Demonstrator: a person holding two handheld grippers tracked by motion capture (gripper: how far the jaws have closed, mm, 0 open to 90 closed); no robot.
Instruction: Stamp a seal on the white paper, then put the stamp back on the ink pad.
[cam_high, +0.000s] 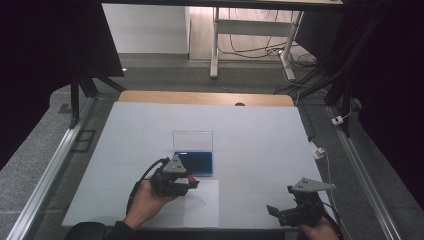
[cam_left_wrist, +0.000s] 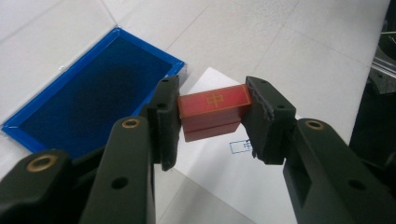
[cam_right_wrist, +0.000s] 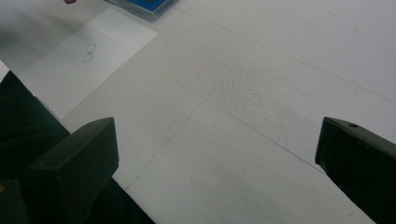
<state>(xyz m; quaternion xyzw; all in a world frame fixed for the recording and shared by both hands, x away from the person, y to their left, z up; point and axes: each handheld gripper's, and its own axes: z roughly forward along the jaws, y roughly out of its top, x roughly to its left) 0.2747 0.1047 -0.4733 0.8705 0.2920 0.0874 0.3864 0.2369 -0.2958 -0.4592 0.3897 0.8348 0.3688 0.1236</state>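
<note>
We are pinching the red stamp (cam_left_wrist: 212, 111) in the left hand-held gripper (cam_left_wrist: 212, 116) above the marked paper (cam_left_wrist: 224, 163); pressing it down remains

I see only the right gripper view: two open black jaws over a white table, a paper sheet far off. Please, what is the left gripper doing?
Observer: The left gripper is shut on a red stamp block with a gold character on one face.
Operator: Is it over the paper?
Observer: Yes, above the sheet, near a small blue printed box.
Operator: What is the blue thing beside the paper?
Observer: A blue ink pad in a case whose clear lid stands open.
</note>
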